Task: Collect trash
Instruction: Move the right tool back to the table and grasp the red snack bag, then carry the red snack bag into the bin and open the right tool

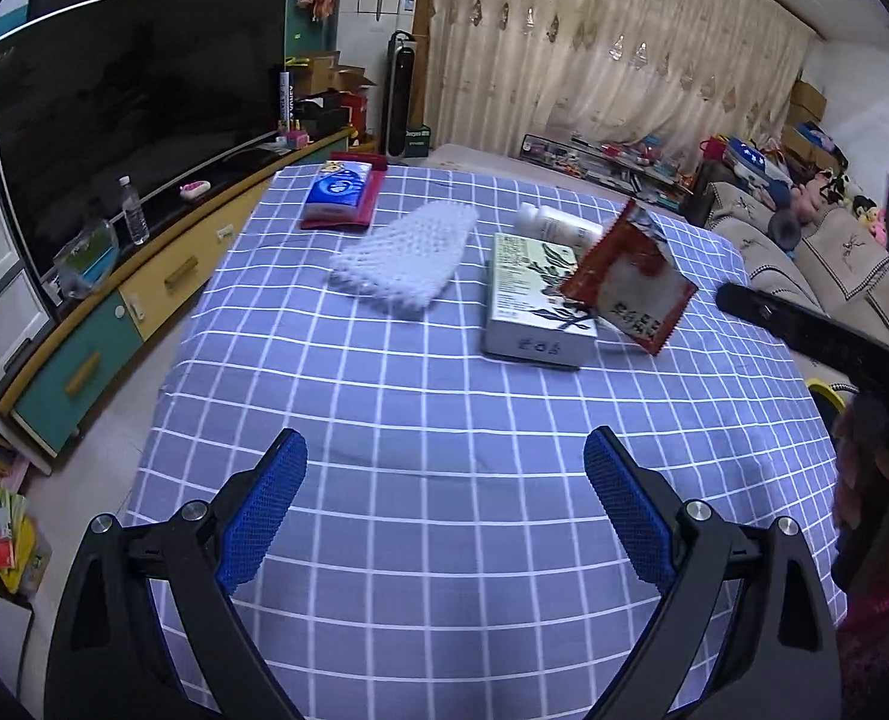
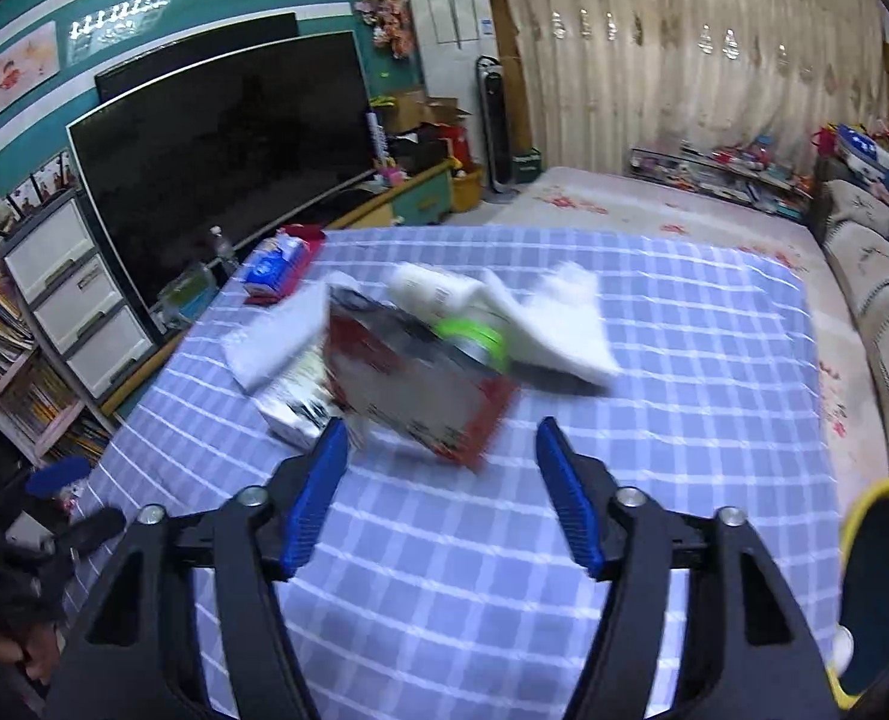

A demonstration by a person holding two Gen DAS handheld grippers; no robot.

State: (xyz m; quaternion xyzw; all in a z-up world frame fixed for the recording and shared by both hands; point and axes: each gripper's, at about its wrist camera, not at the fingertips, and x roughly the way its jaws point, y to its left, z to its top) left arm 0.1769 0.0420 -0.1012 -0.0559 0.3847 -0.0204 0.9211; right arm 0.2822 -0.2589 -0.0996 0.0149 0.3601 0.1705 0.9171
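Note:
A red and silver snack wrapper (image 1: pixel 627 279) leans on a white and green box (image 1: pixel 534 300) on the blue checked table (image 1: pixel 420 396). A white foam net (image 1: pixel 408 252) lies to its left and a white bottle (image 1: pixel 555 225) lies behind the box. My left gripper (image 1: pixel 444 480) is open and empty, well short of them. In the blurred right wrist view my right gripper (image 2: pixel 441 474) is open, just in front of the wrapper (image 2: pixel 420 384). A green-capped item (image 2: pixel 474 339), a white cloth (image 2: pixel 564 324) and the bottle (image 2: pixel 429 288) lie behind it.
A tissue pack on a red pouch (image 1: pixel 342 195) lies at the table's far left. A yellow-rimmed bin (image 2: pixel 882 588) stands by the table's right side. A TV cabinet (image 1: pixel 114 324) runs along the left and a sofa (image 1: pixel 804 252) along the right.

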